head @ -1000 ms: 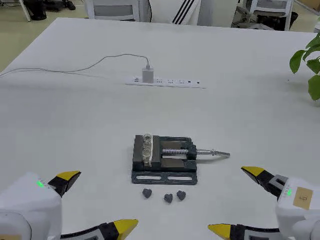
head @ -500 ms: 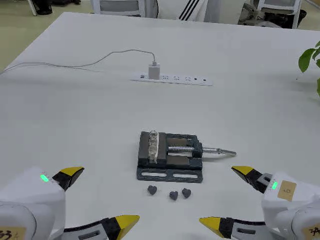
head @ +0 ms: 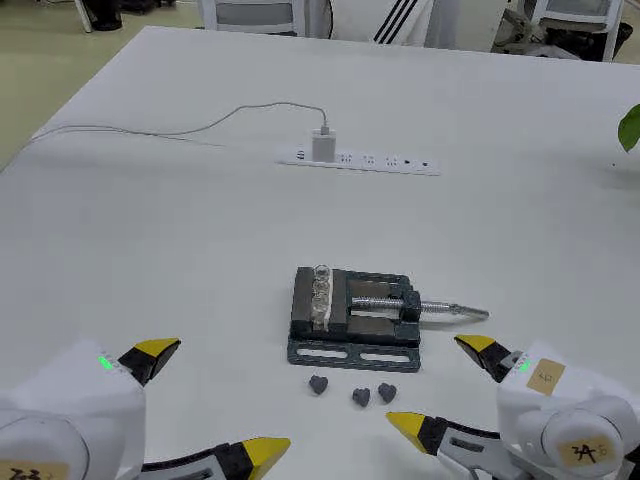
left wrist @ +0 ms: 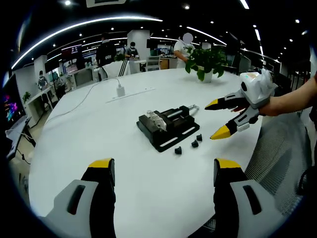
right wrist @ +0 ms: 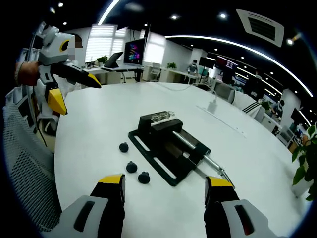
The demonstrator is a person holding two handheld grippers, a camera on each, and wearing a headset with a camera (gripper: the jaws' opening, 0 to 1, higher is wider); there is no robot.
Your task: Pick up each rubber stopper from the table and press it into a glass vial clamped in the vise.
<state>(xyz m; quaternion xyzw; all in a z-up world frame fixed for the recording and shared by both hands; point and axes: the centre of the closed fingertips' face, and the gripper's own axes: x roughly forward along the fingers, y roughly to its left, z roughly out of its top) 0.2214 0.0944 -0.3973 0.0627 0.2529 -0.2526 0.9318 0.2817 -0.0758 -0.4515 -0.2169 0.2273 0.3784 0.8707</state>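
A: L gripper status?
B: Lower left of head view. Released, jaws spread wide, nothing btwn them. Hovers over bare table, well apart from the vise
A: R gripper?
B: Lower right, also released, jaws apart, empty. Upper yellow tip is just below the vise's right end. Lower tip is near the rightmost stopper, not touching
A: Stoppers?
B: 3 dark rubber stoppers loose on table, short row just below the vise, centre of frame. None gripped
A: Vials?
B: Clear glass vials clamped upright in a row btwn the vise jaws, at vise's left end. Can't tell exact count, nor whether any is stoppered
A: Anything else?
B: White power strip w/ charger plugged in, upper centre. Cable runs off to upper left
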